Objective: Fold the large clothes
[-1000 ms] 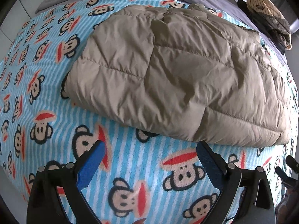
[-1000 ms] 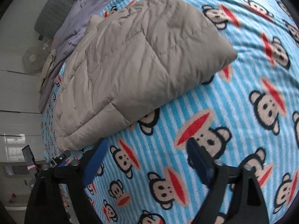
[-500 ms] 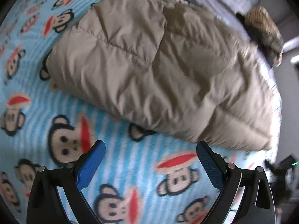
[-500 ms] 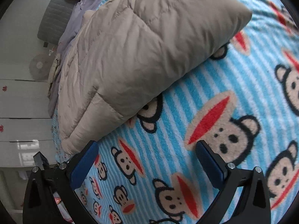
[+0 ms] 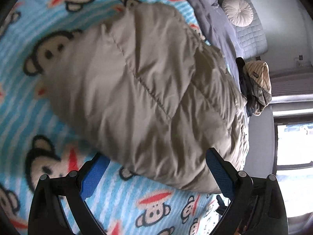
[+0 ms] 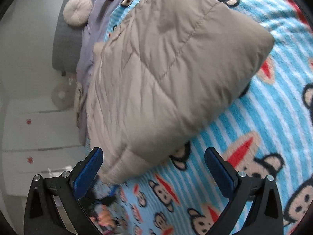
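A folded beige quilted jacket (image 5: 148, 90) lies on a blue striped blanket (image 5: 117, 197) printed with monkey faces. In the left wrist view my left gripper (image 5: 156, 168) is open, its blue pads either side of the jacket's near edge, not pressing it. In the right wrist view the same jacket (image 6: 168, 74) fills the middle, and my right gripper (image 6: 154, 166) stands wide open over its lower corner, with the ribbed hem between the pads and untouched.
A grey-purple sheet (image 5: 215, 19), a round cream cushion (image 5: 237, 10) and a quilted grey headboard (image 5: 252, 37) lie beyond the jacket. A heap of other clothes (image 5: 256, 86) sits at the bed's edge. White drawers (image 6: 39, 129) stand beside the bed.
Both grippers have come down closer to the jacket and rolled, so the bed appears turned. The jacket's near edge now sits between each pair of pads. The jacket itself has not moved.
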`<state>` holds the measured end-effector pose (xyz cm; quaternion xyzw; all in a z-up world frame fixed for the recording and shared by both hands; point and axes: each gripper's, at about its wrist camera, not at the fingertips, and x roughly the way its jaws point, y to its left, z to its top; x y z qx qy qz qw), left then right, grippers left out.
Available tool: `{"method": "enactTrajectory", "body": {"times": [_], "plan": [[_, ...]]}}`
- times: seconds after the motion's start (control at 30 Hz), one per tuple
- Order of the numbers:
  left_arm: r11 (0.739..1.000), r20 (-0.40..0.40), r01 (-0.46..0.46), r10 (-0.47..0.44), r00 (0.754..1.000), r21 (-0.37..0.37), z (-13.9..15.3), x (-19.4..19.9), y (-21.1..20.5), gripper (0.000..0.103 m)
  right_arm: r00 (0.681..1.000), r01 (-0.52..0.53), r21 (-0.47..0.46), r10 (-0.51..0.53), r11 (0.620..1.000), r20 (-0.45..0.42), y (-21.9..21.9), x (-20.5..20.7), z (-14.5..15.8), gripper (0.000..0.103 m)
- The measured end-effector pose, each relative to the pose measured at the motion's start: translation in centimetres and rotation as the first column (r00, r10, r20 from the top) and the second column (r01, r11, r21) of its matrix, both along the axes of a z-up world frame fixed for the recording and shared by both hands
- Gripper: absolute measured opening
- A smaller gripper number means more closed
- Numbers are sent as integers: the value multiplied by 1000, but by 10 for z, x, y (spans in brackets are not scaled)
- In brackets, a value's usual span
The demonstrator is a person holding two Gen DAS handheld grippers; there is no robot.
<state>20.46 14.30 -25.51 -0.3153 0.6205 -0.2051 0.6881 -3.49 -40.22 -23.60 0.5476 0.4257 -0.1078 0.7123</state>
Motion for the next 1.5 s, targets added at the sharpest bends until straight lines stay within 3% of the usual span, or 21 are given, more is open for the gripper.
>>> {"method": "enactTrajectory", "body": {"times": [0.23, 0.53, 0.57, 0.6, 0.67, 0.7, 0.73, 0.77, 0.83, 0.93, 1.1, 1.2, 1.5], "plan": [[999, 57, 35, -35, 998, -9, -5, 14, -29, 98, 999, 23, 91, -26, 996, 40, 2, 20, -21, 103], [997, 62, -69, 71, 996, -23, -21, 37, -45, 98, 995, 15, 130, -28, 991, 100, 4, 59, -43, 103], [996, 73, -86, 88, 993, -24, -19, 37, -45, 88, 994, 18, 130, -31, 991, 100, 5, 60, -45, 103], [995, 82, -95, 97, 992, -25, -18, 37, -44, 63, 995, 31, 135, -44, 990, 94, 5, 61, -46, 103], [993, 94, -97, 103, 990, -67, -15, 36, -43, 38, 994, 56, 159, -71, 986, 89, 4, 61, -48, 102], [992, 107, -100, 109, 988, -82, -10, 35, -42, 30, 993, 65, 173, -81, 983, 90, 3, 60, -48, 101], [992, 124, -94, 104, 987, -83, -4, 34, -42, 28, 991, 78, 189, -96, 979, 88, 2, 58, -48, 92], [993, 144, -86, 98, 985, -81, 3, 33, -42, 26, 990, 100, 206, -117, 973, 73, 0, 55, -49, 68], [993, 173, -75, 89, 981, -86, 16, 28, -43, 24, 989, 105, 226, -125, 968, 75, -3, 53, -48, 47], [993, 227, -58, 80, 970, -102, 40, 18, -41, 20, 990, 71, 212, -95, 975, 104, -4, 52, -37, 31], [993, 283, -44, 73, 956, -108, 71, -12, -32, 20, 987, -20, 192, -12, 981, 161, -2, 43, -15, 27], [997, 300, -14, 35, 953, -74, 82, -39, -24, 20, 984, -88, 170, 60, 982, 166, 3, 30, -5, 27], [994, 178, 105, -104, 978, 2, 69, -140, 31, 20, 987, -140, 186, 121, 973, 108, 42, -58, -3, 27]]}}
